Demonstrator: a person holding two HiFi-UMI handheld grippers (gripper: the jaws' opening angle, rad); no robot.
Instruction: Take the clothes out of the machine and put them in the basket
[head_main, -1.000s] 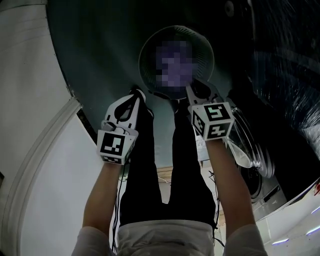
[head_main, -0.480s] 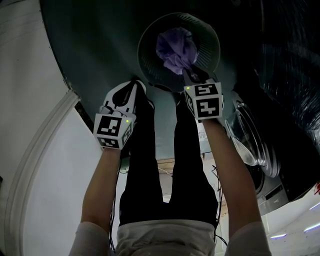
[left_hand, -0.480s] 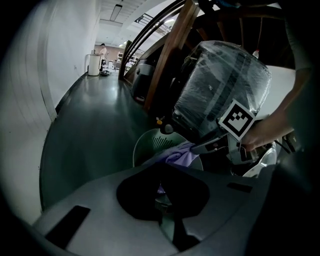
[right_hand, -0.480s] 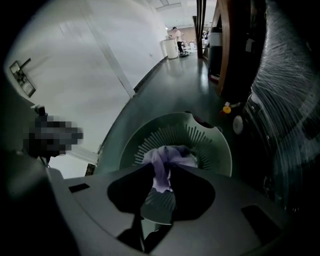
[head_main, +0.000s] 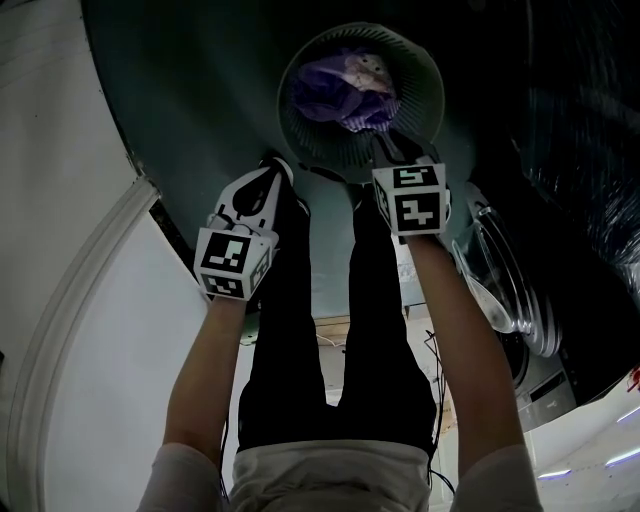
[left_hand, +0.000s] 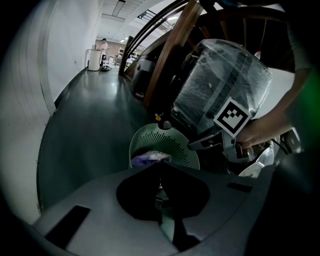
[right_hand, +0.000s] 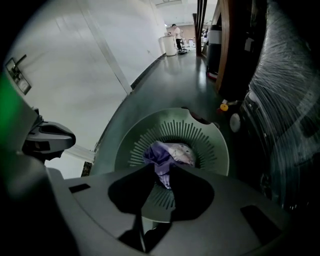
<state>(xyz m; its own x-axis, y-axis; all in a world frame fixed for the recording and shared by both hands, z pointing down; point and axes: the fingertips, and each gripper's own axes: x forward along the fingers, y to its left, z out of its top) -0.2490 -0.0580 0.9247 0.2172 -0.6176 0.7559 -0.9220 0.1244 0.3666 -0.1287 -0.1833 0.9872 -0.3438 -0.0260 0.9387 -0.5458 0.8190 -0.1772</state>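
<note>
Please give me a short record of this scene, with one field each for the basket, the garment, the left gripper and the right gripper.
basket: green, slotted wall, standing on the dark floor below both grippers
garment: purple, lying inside the basket
right gripper: above the basket; jaws a little apart and have just been opening; a fold of the garment shows between the tips
left gripper: jaws together, nothing between them, at the basket's near side
</note>
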